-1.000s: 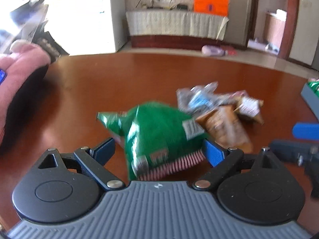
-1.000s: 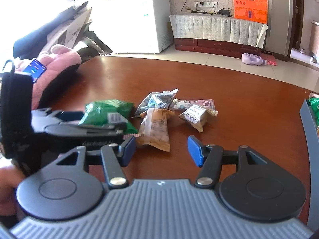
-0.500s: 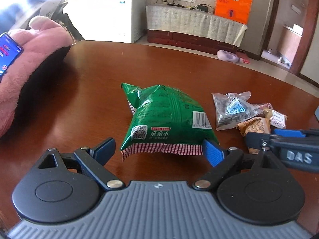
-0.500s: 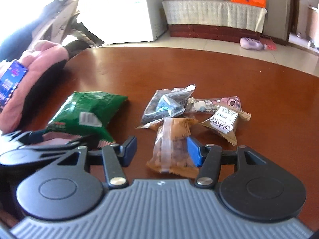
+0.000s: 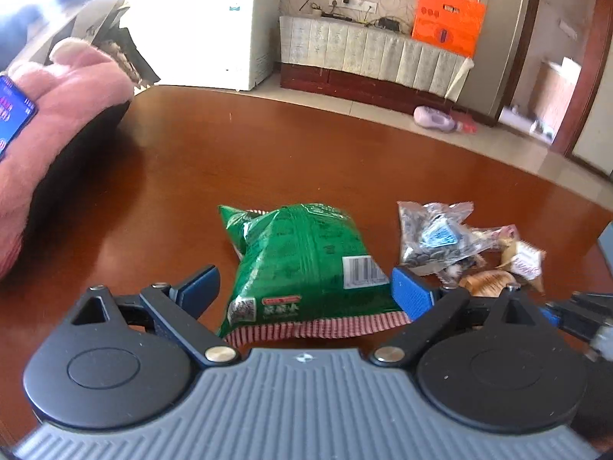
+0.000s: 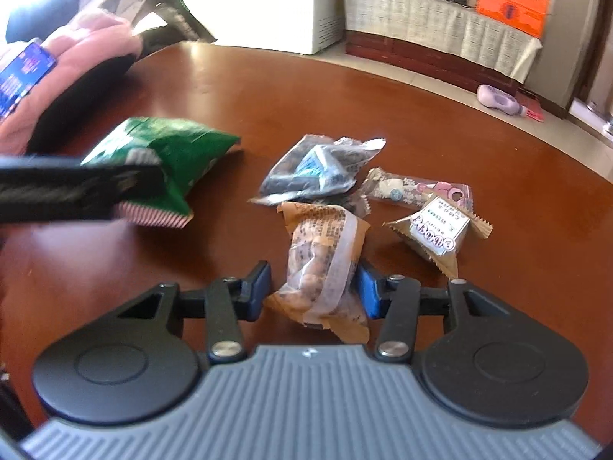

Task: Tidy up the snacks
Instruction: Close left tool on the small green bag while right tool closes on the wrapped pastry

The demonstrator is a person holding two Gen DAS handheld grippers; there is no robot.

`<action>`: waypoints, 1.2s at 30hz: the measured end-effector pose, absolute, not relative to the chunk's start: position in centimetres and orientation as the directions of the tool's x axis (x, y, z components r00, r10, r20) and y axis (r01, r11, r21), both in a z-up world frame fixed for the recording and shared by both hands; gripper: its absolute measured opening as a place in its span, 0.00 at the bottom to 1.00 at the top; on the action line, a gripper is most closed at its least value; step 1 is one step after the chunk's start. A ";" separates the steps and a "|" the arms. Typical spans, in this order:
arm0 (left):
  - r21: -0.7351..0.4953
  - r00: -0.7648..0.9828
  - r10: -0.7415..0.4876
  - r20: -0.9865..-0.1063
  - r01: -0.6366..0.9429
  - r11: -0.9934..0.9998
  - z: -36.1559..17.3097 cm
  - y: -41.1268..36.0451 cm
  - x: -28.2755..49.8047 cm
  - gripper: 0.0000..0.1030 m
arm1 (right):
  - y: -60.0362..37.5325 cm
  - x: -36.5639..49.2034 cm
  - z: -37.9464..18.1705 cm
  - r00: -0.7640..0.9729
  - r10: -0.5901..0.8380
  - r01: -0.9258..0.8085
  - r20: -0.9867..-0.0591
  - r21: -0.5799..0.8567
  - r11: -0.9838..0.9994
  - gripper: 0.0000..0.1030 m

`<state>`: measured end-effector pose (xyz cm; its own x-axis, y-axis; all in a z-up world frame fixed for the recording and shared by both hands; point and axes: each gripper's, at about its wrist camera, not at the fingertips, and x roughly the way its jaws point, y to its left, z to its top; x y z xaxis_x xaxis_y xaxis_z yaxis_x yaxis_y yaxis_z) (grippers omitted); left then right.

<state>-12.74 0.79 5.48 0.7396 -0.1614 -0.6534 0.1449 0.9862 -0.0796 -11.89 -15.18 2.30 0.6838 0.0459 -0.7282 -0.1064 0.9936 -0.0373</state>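
nearest us, the right gripper [image 6: 312, 291] has just been narrowing its jaws around the brown nut packet [image 6: 325, 264]; half a second ago they stood wider with the packet only loosely between them, and now the right pad looks to touch the wrapper while a sliver of gap remains on the left, so we judge the pinch not quite made. the left gripper [image 5: 304, 291] is released, jaws wide, straddling the near striped seam of the green bag [image 5: 306, 268], which a second ago was a tilted blur and now lies flat on the tabletop [image 6: 498, 161]. we read both hands as set for pickups. beyond the nut packet, toward the middle of the tabletop, lie the silver seed pouch [image 6: 322, 168], the white-label packet [image 6: 436, 230] and the pink candy sleeve [image 6: 421, 191], untouched. at the far left edge, a pink sleeve [image 5: 57, 115] rests.
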 end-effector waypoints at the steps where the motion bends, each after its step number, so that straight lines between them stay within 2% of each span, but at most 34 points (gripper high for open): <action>1: -0.087 0.735 -0.164 -0.658 0.143 0.986 5.2 0.7 -12.4 0.96 | -15.0 -12.3 2.4 0.677 0.055 -0.127 -0.734 -0.043 0.991 0.48; 9: -0.093 0.677 -0.139 -0.723 0.104 0.990 2.7 0.5 -10.8 0.93 | -14.6 -15.5 2.7 0.635 0.065 -0.231 -0.770 -0.108 0.967 0.48; 13: -0.055 0.698 -0.115 -0.707 0.108 0.993 2.4 -0.1 -10.8 0.74 | -14.6 -17.2 2.8 0.632 0.067 -0.254 -0.772 -0.125 0.959 0.47; 21: -0.049 0.706 -0.152 -0.692 0.165 0.985 2.1 -2.2 -11.1 0.61 | -16.5 -19.3 3.5 0.660 0.056 -0.202 -0.750 -0.105 0.974 0.47; 36: -0.053 0.729 -0.216 -0.649 0.240 0.969 2.6 -5.3 -12.5 0.53 | -18.8 -20.2 4.5 0.686 0.048 -0.140 -0.726 -0.067 0.988 0.47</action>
